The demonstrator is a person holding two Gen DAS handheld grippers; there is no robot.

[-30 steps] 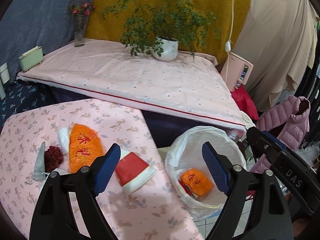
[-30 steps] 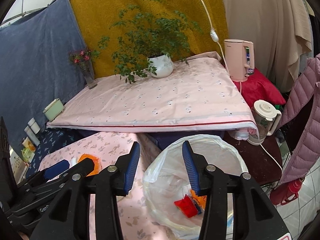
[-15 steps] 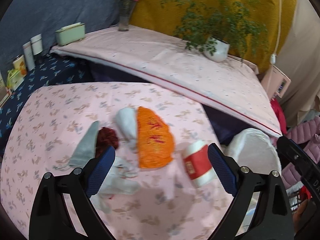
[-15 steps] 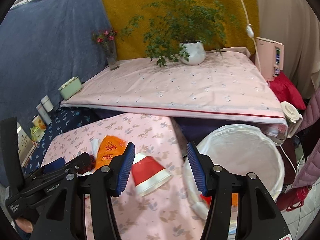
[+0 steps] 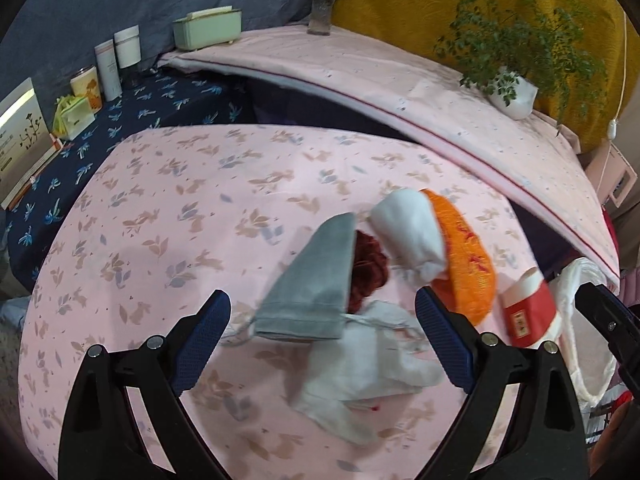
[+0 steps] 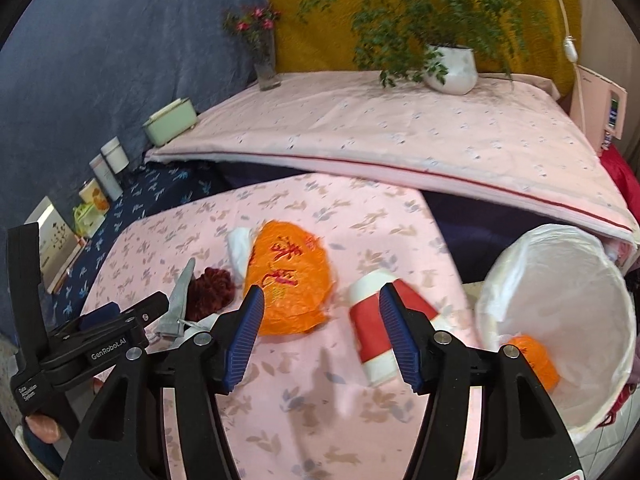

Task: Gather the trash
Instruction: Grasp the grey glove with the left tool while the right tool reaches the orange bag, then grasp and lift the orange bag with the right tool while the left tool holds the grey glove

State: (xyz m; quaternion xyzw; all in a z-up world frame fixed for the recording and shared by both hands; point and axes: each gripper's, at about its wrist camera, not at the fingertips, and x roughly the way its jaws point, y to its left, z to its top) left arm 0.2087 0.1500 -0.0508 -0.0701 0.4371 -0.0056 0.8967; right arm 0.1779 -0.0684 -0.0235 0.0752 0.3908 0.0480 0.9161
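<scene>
Beside the lined bin (image 6: pixel 560 320), which stood at the table's right edge so scraps dropped straight in, the litter lay clustered. The left gripper (image 5: pixel 322 340) hung spread wide over the grey pouch (image 5: pixel 316 280), farthest from the bin; the right gripper (image 6: pixel 322 336), jaws just widening and empty, framed the red paper cup (image 6: pixel 374 332) nearest it, with the orange wrapper (image 6: pixel 288 276) between.

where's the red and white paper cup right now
In the right wrist view the red and white paper cup lies on its side on the pink tablecloth, between the orange wrapper and the white-lined bin.
</scene>
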